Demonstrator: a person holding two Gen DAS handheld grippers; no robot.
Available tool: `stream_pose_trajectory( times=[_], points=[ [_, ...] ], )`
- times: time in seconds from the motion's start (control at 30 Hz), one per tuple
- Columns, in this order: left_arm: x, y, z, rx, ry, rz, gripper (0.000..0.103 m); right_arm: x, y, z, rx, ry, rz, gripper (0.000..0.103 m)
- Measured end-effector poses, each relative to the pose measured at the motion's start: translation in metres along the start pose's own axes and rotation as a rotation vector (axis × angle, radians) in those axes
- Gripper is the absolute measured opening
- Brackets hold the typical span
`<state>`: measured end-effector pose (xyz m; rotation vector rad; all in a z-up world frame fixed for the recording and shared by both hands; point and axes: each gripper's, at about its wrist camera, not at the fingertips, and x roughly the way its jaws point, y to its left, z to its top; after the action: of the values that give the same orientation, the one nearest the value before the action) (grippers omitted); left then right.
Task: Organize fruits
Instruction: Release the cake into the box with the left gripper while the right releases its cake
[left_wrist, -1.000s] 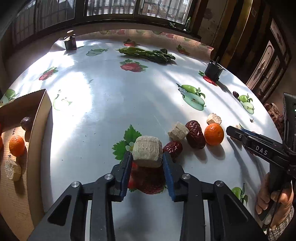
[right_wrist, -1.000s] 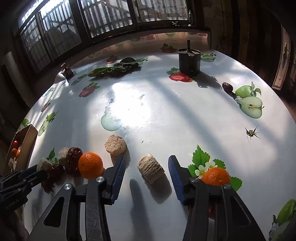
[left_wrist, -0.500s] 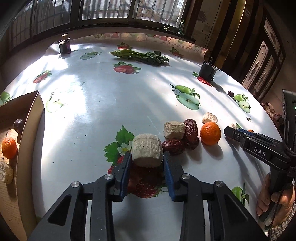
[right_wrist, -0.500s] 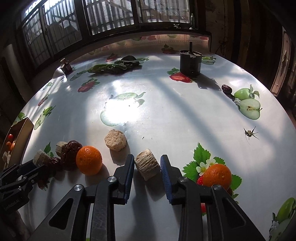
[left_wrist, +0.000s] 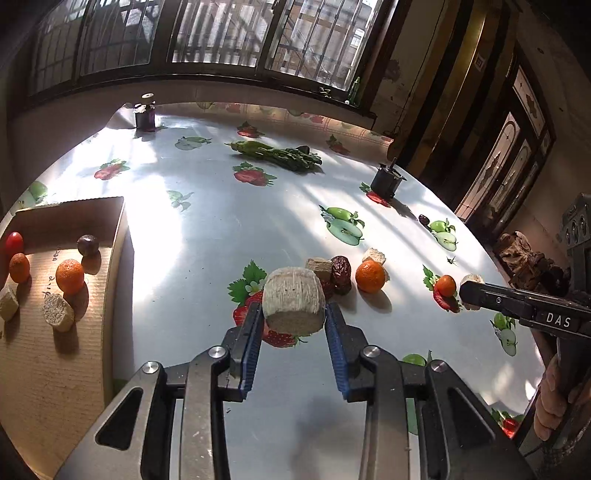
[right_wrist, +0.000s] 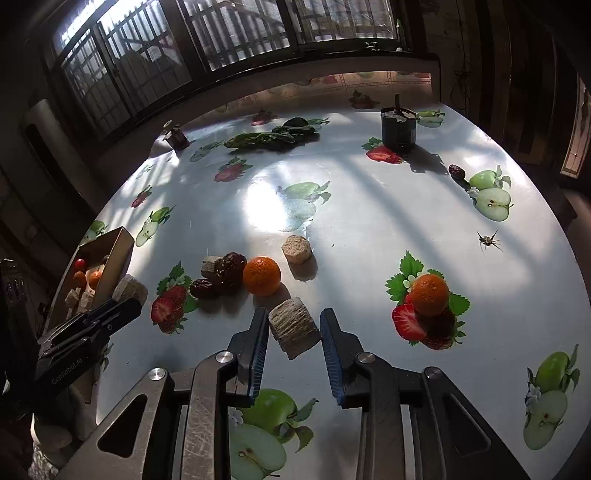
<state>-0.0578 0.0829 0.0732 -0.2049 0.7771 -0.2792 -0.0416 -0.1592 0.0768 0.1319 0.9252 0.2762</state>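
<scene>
My left gripper (left_wrist: 293, 317) is shut on a beige cut stalk piece (left_wrist: 293, 300) and holds it above the table. It also shows in the right wrist view (right_wrist: 130, 288). My right gripper (right_wrist: 293, 325) is shut on a second beige stalk piece (right_wrist: 293, 328), lifted off the table. On the table lie an orange (right_wrist: 261, 276), dark red dates (right_wrist: 231, 266), another stalk piece (right_wrist: 296, 249) and a second orange (right_wrist: 429, 294). A cardboard box (left_wrist: 119, 236) at the left holds oranges, tomatoes, a dark fruit and stalk pieces.
Green leafy vegetables (left_wrist: 280, 155) lie at the far side. A dark cup (right_wrist: 399, 127) stands at the back right, a small jar (left_wrist: 145, 117) at the back left. A lone date (right_wrist: 456, 171) lies near the right edge. The tablecloth carries printed fruit.
Both grippers have risen with their stalk pieces. The right gripper closed on its piece and lifted it. The left gripper moved toward the box, which now shows more fully.
</scene>
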Motion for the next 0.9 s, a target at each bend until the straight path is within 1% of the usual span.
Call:
stream_pose_trajectory(
  times=[0.07,0.17,0.2,0.3,0.33,0.4,0.47,0.53,0.6,0.67,0.73,0.9],
  points=[
    [-0.027,0.011,-0.002,-0.019,-0.019,-0.005,0.033,-0.021,0.021,0.002,-0.038,0.0,0.032,0.031],
    [-0.061,0.041,-0.001,-0.056,-0.034,0.032,0.033,-0.042,0.059,0.008,-0.106,-0.008,0.093,0.031],
    [-0.07,0.052,-0.001,-0.058,-0.037,0.064,0.033,-0.044,0.072,0.012,-0.121,-0.004,0.119,0.031],
    [-0.094,0.091,0.005,-0.058,-0.045,0.202,0.033,-0.043,0.11,0.028,-0.143,0.023,0.204,0.031],
    [-0.098,0.106,0.007,-0.059,-0.033,0.25,0.033,-0.04,0.127,0.034,-0.159,0.02,0.224,0.031],
    [-0.101,0.135,0.008,-0.082,-0.01,0.318,0.033,-0.032,0.156,0.043,-0.191,0.011,0.253,0.031],
    [-0.098,0.162,0.007,-0.115,0.024,0.374,0.033,-0.011,0.185,0.048,-0.201,0.031,0.31,0.031],
    [-0.091,0.188,0.005,-0.156,0.053,0.406,0.033,0.018,0.215,0.046,-0.215,0.063,0.349,0.031],
    [-0.083,0.21,0.0,-0.204,0.091,0.425,0.033,0.05,0.241,0.038,-0.242,0.091,0.334,0.031],
    [-0.077,0.227,-0.006,-0.242,0.118,0.411,0.033,0.084,0.264,0.025,-0.278,0.141,0.311,0.031],
    [-0.071,0.235,-0.012,-0.256,0.143,0.405,0.033,0.111,0.279,0.011,-0.308,0.177,0.295,0.031],
    [-0.058,0.249,-0.017,-0.285,0.19,0.42,0.033,0.145,0.306,-0.012,-0.413,0.191,0.251,0.031]
  ],
)
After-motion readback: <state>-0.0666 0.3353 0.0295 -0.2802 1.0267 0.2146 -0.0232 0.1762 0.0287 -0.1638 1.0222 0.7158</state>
